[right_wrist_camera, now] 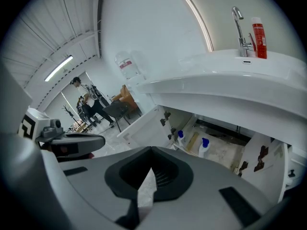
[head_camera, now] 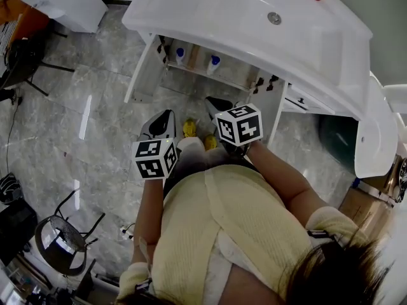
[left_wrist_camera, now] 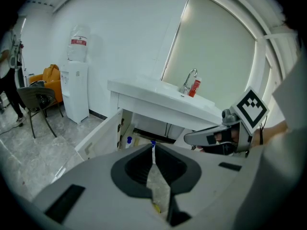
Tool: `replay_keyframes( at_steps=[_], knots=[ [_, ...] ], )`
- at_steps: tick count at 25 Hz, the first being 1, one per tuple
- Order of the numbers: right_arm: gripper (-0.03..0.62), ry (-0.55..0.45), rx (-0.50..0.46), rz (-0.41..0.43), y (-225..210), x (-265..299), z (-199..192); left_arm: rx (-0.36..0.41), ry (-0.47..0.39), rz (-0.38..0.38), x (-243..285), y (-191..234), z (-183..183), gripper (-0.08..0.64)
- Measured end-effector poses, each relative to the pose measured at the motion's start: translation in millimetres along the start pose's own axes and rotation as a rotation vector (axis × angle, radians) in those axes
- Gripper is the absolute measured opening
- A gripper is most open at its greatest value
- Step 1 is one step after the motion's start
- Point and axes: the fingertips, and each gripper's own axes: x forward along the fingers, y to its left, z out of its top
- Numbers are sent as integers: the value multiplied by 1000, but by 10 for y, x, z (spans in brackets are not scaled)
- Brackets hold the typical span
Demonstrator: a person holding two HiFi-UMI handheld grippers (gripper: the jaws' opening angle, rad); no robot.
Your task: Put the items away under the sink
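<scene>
Under the white sink (head_camera: 222, 11), two blue-capped bottles (right_wrist_camera: 204, 147) are seen standing inside the cabinet, between its open doors (right_wrist_camera: 144, 126). The left gripper (left_wrist_camera: 153, 152) and right gripper (right_wrist_camera: 150, 153) are held well short of them, jaws pressed together on nothing. Most of the cabinet is hidden by the basin in the head view, and a red bottle (right_wrist_camera: 258, 31) is set by the faucet (right_wrist_camera: 239, 28).

bright, even light all round, nothing dim. head view: the white sink (head_camera: 222, 11) glares, near blown-out across the top, and pale streaks of reflection lie on the glossy floor (head_camera: 84, 116) at left. soft shadow sits in the cabinet (head_camera: 198, 61) beneath. both gripper views bow hard, fisheye, with black corners. a strip light (right_wrist_camera: 60, 67) glows upper left in the right gripper view. the grey foreground at the bottom of each is soft, out of focus.
</scene>
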Motion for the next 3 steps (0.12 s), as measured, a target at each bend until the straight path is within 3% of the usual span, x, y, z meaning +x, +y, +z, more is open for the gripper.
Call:
replay_keyframes(
  at_steps=[3],
  knots=[
    [25, 1, 1, 2, 29, 22, -4, -2, -20, -2, -35, 21, 12, 54]
  ],
)
